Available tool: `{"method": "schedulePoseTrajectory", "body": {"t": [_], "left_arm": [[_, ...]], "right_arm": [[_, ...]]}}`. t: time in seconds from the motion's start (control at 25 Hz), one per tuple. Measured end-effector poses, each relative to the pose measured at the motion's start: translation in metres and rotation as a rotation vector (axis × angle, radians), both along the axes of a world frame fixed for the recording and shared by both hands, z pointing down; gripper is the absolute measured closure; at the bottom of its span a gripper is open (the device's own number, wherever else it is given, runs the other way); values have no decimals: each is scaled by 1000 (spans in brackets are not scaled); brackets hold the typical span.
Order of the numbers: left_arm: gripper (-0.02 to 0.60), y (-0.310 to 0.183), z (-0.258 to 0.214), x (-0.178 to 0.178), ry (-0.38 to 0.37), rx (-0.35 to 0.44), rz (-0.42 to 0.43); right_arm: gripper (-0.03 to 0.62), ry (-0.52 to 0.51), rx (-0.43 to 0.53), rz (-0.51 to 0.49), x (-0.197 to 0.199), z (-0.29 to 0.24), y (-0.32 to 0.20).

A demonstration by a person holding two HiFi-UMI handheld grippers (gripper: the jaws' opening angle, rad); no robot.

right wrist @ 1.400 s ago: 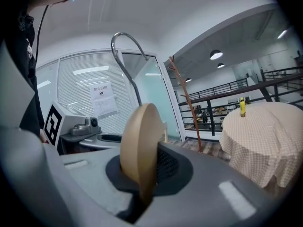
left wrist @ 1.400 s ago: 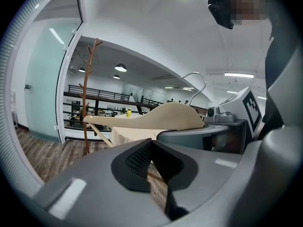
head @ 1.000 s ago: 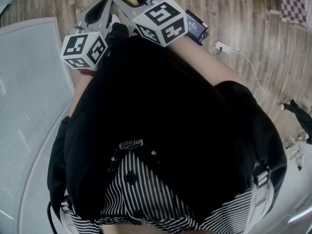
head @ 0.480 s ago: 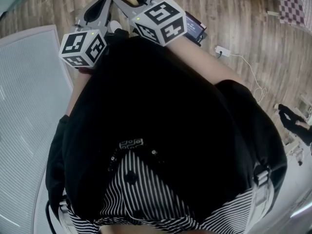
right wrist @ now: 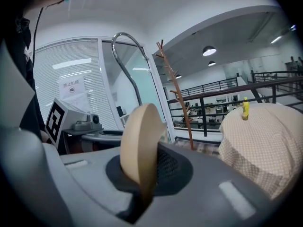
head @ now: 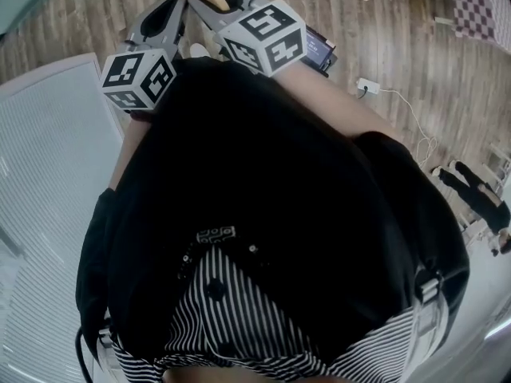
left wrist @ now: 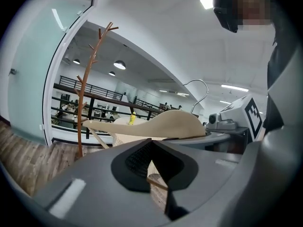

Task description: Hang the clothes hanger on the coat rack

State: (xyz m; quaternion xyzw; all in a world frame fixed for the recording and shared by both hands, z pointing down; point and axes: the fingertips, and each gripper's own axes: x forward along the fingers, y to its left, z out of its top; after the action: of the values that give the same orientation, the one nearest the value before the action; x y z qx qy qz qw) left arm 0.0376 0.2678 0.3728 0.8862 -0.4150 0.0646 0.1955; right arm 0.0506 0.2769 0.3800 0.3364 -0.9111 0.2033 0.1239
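Wood floor [head: 383,22] w/ white corded pwr strip [head: 364,83]

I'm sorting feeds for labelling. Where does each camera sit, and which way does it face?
Head view: on the person's head, facing steeply down at the black-clad torso, marker cubes and wood floor.
Left gripper view: on the left gripper, looking along its fingers toward the brown branch-shaped coat rack.
Right gripper view: on the right gripper, looking along fingers shut on the pale wooden clothes hanger.
Shared: both gripper views show hanger, rack, cloth-covered table.
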Motion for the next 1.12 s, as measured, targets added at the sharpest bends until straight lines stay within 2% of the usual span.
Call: {"method": "schedulePoseTrajectory", "body": {"t": [0.16, 0.44, 0.88, 1.12], "left_arm": [[578, -36, -12, -35, -11, 25, 27], [578, -78, -12, -94, 26, 5, 49], [578, -115, -11, -144, 34, 20, 35], [578, -131, 4, -167, 69, -18, 29]], "right_arm": [[592, 9, -3, 24, -36, -10, -34], [592, 35, -11, 41, -94, -13, -72], [592, 31, 0, 30, -144, -13, -116], [592, 51, -11, -7, -168, -4, -127]]}}
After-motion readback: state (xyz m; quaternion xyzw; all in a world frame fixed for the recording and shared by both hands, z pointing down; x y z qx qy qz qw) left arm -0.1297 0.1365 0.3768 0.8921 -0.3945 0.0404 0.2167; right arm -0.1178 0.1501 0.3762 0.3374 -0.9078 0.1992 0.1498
